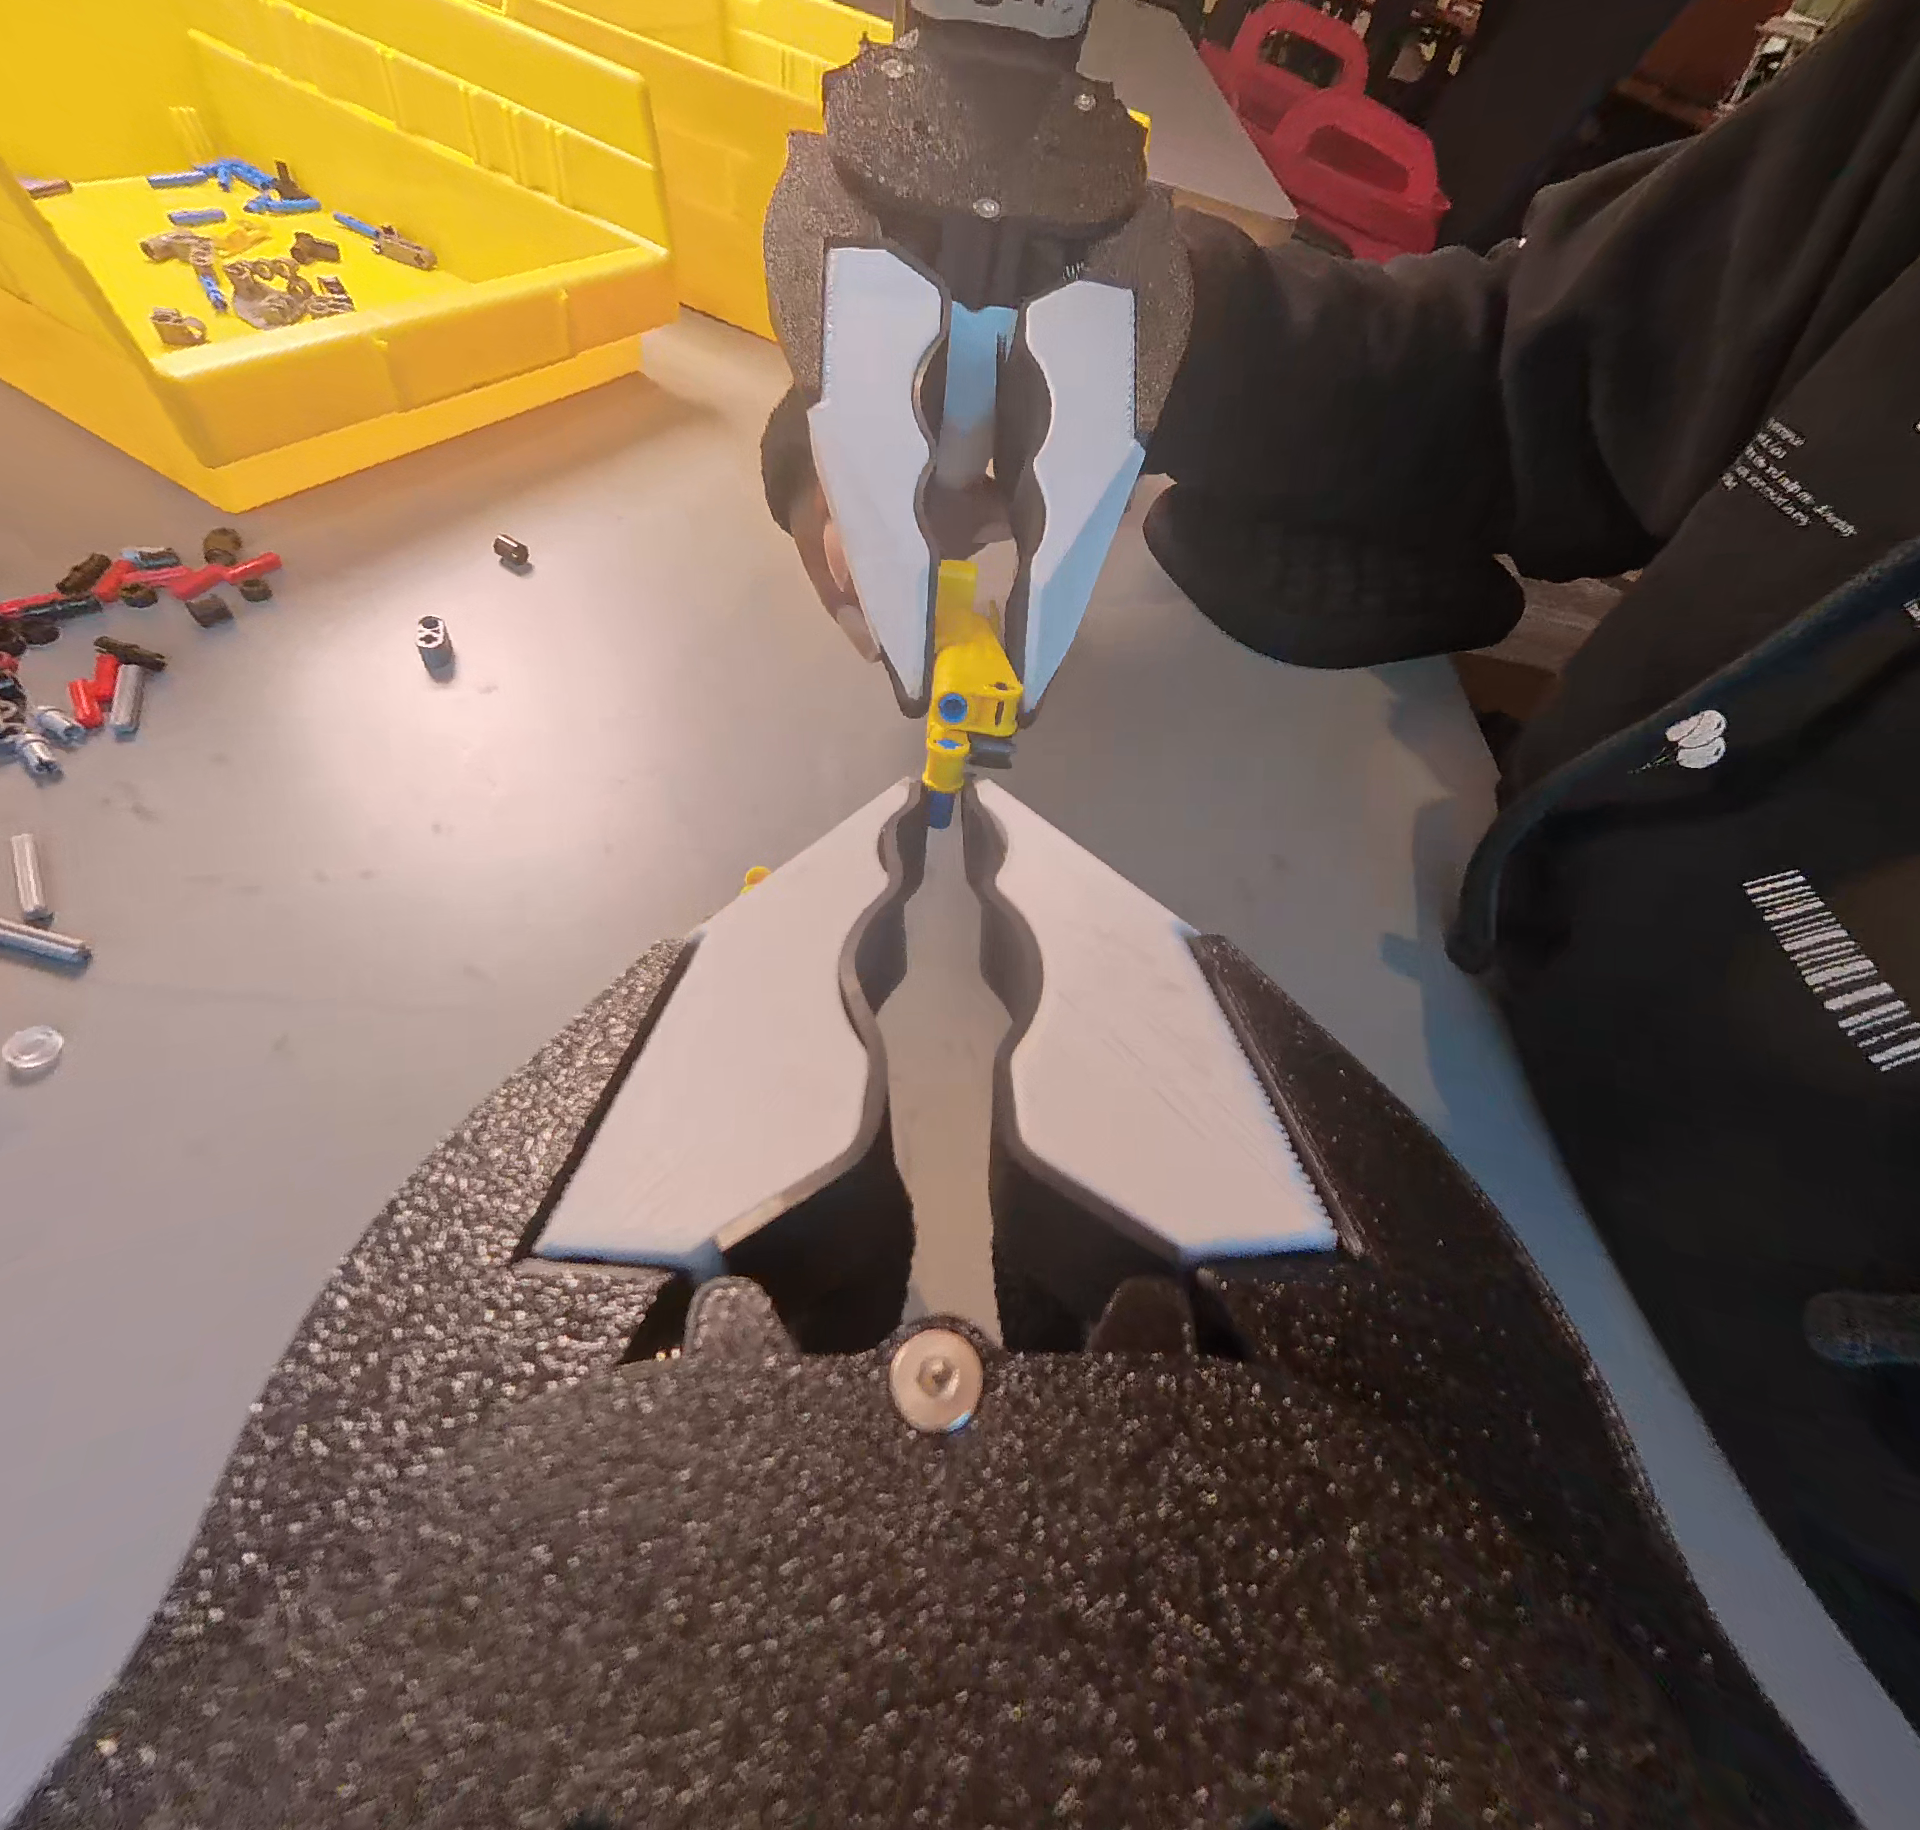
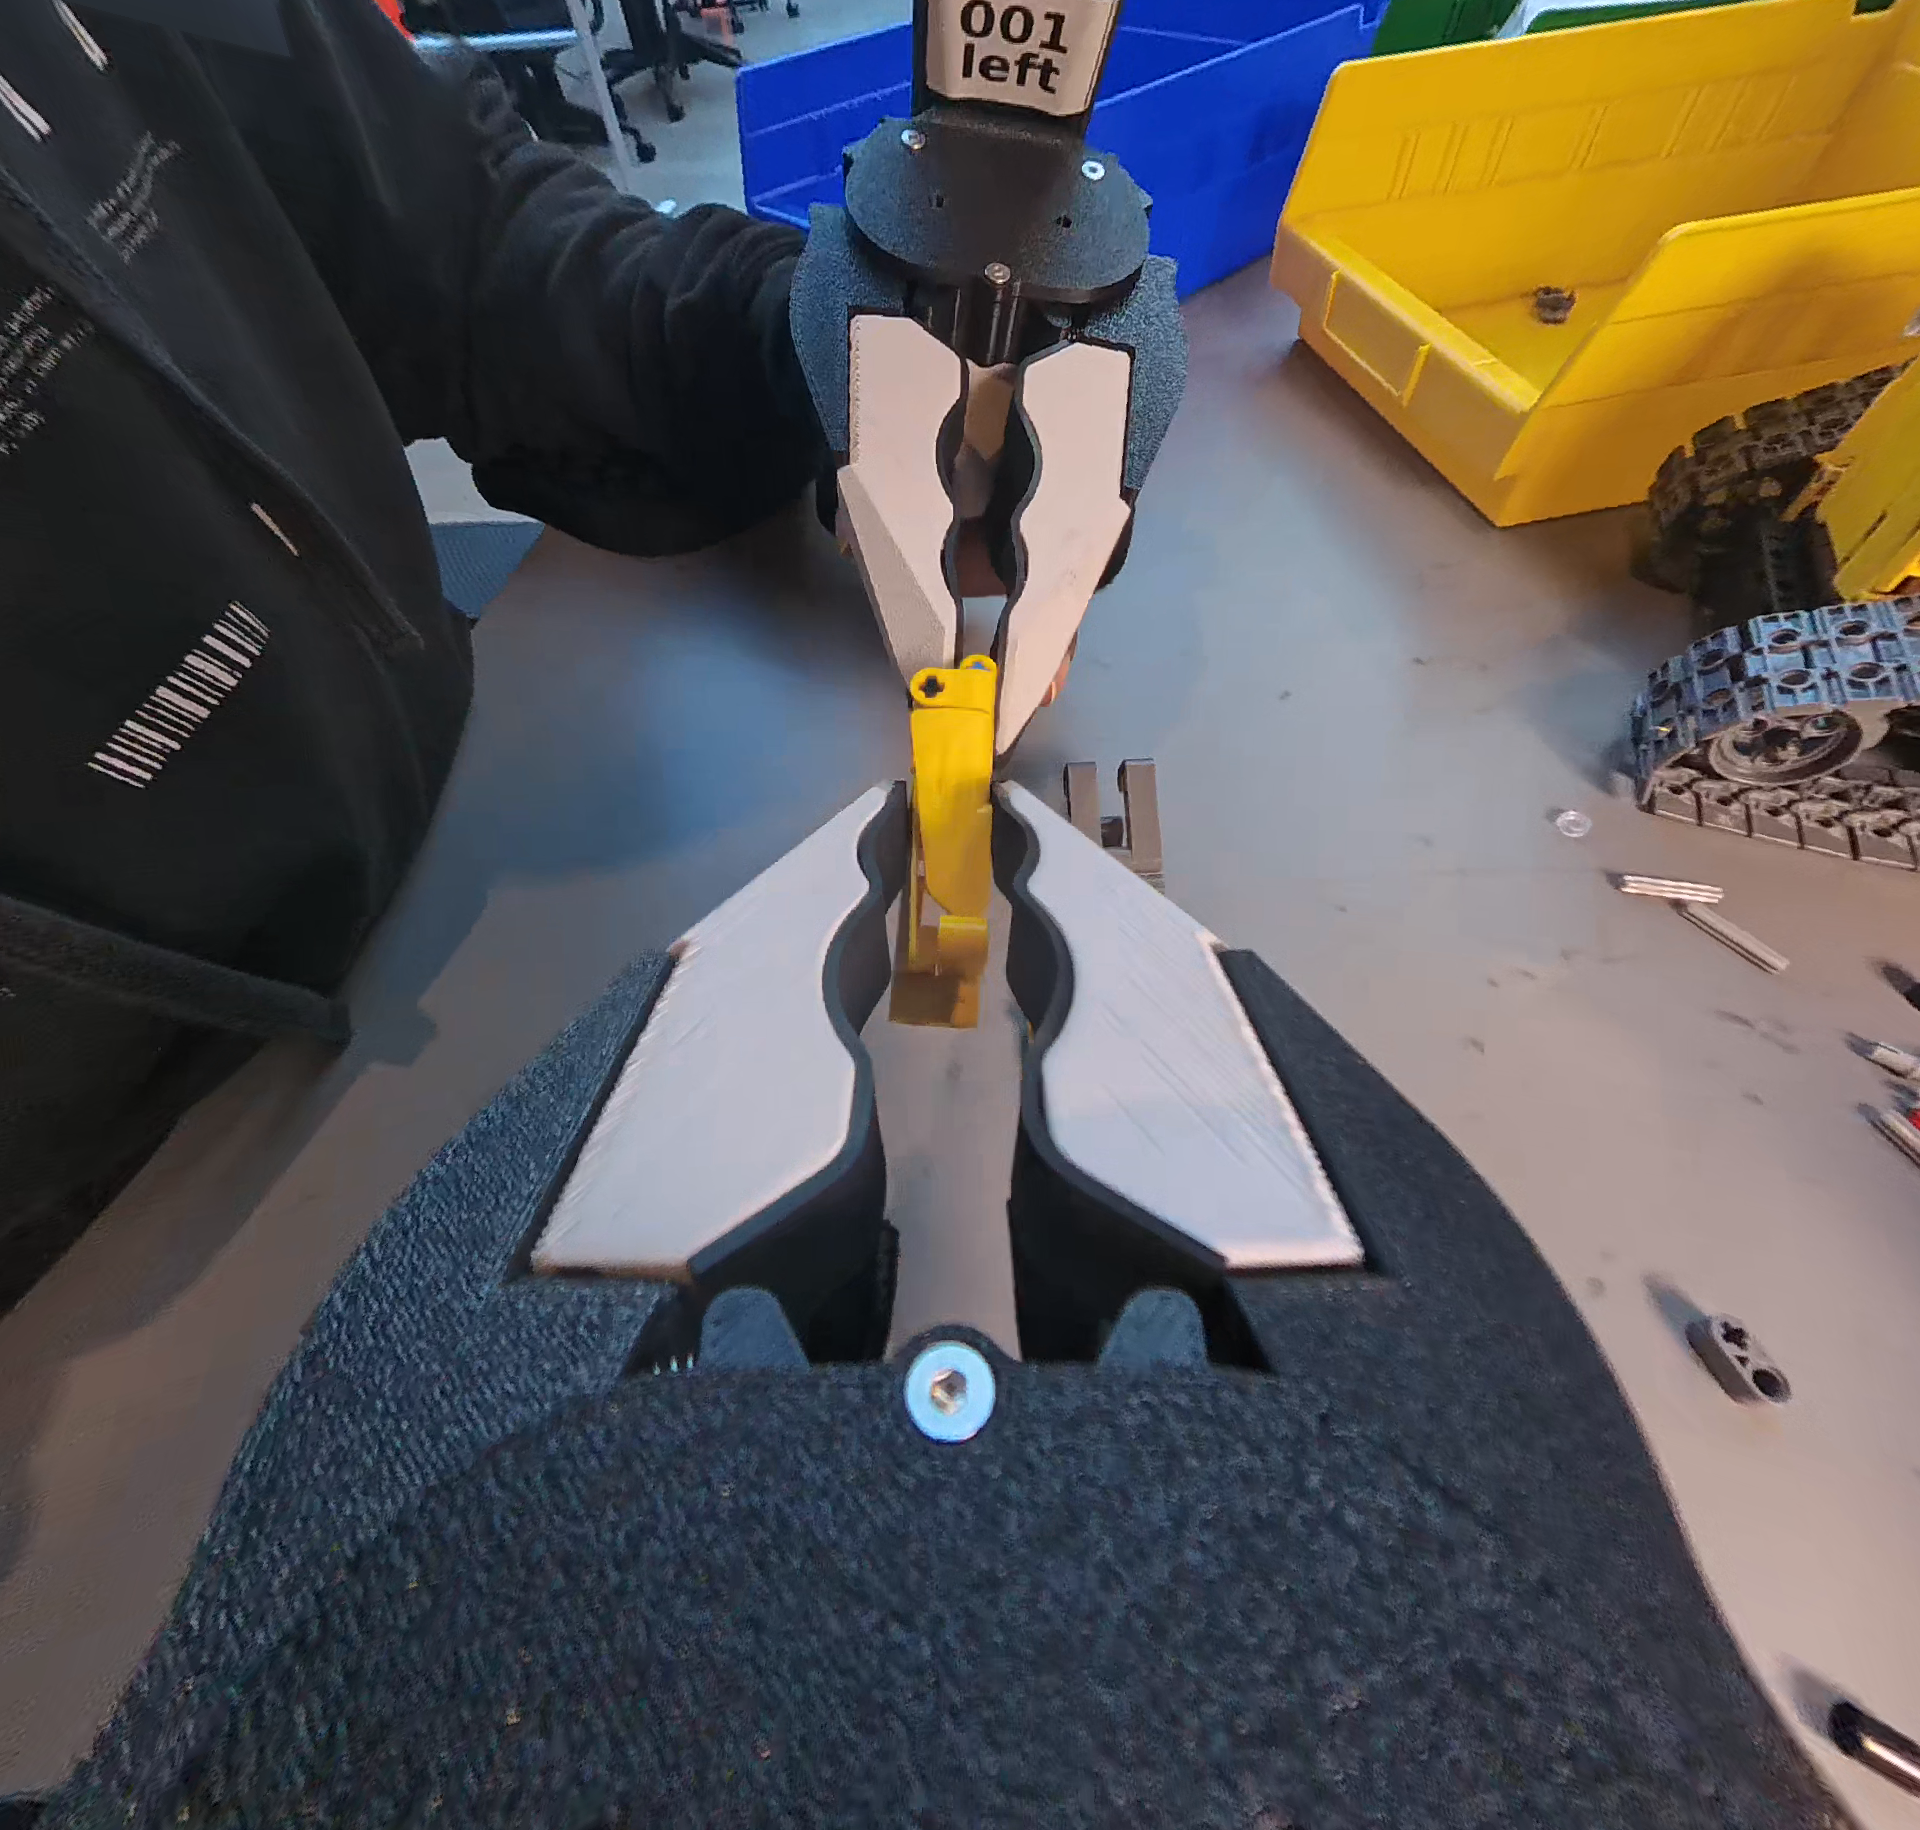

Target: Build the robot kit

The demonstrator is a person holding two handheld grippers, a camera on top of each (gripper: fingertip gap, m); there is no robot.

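Grey table (image 1: 520, 1105): my worksurface, loose pieces scattered across it
Yellow bin (image 1: 343, 305): sorted small parts, far left
Right gripper (image 2: 943, 793): nearly closed, pinching yellow piece (image 2: 948, 835) above table
Left gripper (image 1: 940, 798): nearly closed, nipping its opposite end, so both brace it

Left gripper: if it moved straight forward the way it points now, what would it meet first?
Most likely the right gripper, tip to tip with the left gripper; both hold the yellow part between them. Depth beyond is unclear.

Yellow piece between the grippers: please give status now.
Left gripper and right gripper both shut on yellow piece, tip to tip, above grey table. Loose small parts off to the side, nothing between.
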